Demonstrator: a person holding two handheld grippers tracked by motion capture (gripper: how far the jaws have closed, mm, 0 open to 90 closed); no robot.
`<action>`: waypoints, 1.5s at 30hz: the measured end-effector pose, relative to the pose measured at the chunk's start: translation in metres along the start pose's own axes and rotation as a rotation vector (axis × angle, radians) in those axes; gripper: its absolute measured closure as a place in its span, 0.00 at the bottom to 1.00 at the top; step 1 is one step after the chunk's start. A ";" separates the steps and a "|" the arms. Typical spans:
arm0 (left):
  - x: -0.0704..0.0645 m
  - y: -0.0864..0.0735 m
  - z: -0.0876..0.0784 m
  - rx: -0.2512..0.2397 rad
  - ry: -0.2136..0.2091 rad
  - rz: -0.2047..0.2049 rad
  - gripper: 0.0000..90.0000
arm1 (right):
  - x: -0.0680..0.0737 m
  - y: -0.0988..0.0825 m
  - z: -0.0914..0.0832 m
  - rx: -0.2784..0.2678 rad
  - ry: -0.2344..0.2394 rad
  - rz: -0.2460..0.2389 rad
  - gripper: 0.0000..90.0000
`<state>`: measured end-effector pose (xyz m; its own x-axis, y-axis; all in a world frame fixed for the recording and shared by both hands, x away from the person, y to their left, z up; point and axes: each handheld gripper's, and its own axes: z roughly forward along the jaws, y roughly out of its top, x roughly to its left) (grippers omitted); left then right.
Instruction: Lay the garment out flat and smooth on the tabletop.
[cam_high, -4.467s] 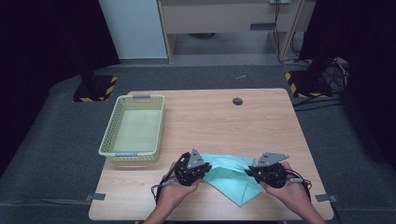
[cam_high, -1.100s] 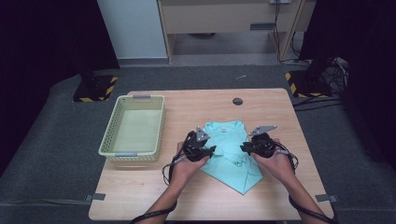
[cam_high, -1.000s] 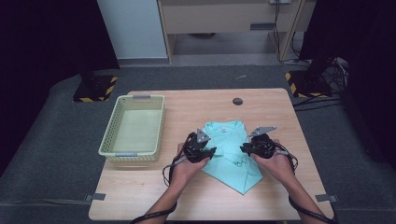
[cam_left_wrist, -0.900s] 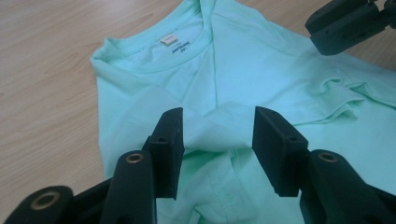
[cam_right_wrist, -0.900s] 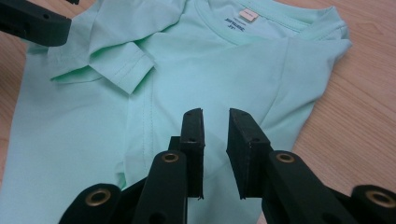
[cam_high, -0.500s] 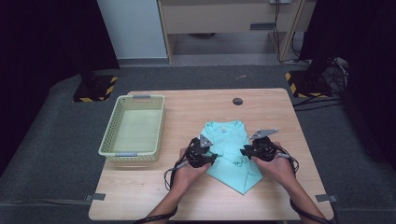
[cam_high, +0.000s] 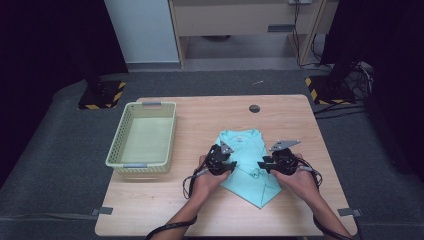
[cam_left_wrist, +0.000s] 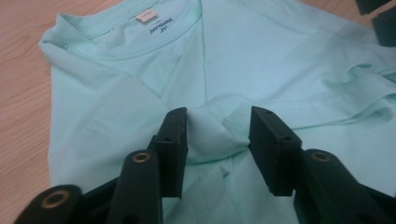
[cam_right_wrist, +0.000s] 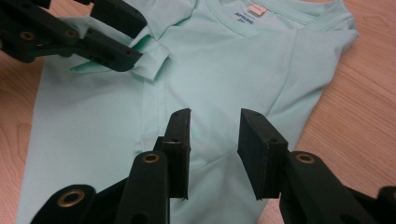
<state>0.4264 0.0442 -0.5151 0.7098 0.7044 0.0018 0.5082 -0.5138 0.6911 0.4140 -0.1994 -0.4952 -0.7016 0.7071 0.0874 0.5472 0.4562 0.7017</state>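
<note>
A mint-green T-shirt (cam_high: 245, 145) lies folded on the wooden table (cam_high: 200, 117), collar and label at the far end. My left gripper (cam_high: 231, 166) is at its left side. In the left gripper view (cam_left_wrist: 218, 140) the jaws have just been closing and pinch a bunched sleeve hem (cam_left_wrist: 219, 126). The right gripper view shows that gripper (cam_right_wrist: 142, 42) holding the fold lifted a little. My right gripper (cam_high: 261, 165) is over the shirt's right half. Its jaws (cam_right_wrist: 214, 144) have just been opening and stand apart above flat cloth (cam_right_wrist: 233, 60), gripping nothing.
A pale green plastic basket (cam_high: 150, 104) stands at the table's left side with nothing in it. A small black round cap (cam_high: 254, 108) sits near the far edge. The person's forearms come in over the near edge, with cables trailing from both grippers.
The shirt lies farther from the front edge than at first. Over the last second the left hand has moved in over the shirt and lower. The right hand has stayed in place.
</note>
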 end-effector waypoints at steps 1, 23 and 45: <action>0.000 0.000 0.002 0.006 -0.004 -0.001 0.70 | 0.000 0.000 -0.001 -0.002 0.001 0.000 0.71; 0.012 0.000 -0.048 0.090 0.003 0.203 0.97 | 0.005 0.007 0.006 0.013 0.010 -0.018 0.72; 0.021 -0.032 -0.080 -0.005 0.086 0.135 0.69 | 0.016 0.018 0.016 0.020 0.024 -0.049 0.73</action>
<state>0.3858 0.1147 -0.4790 0.7267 0.6688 0.1568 0.4086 -0.6043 0.6840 0.4199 -0.1716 -0.4927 -0.7387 0.6704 0.0702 0.5204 0.5010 0.6915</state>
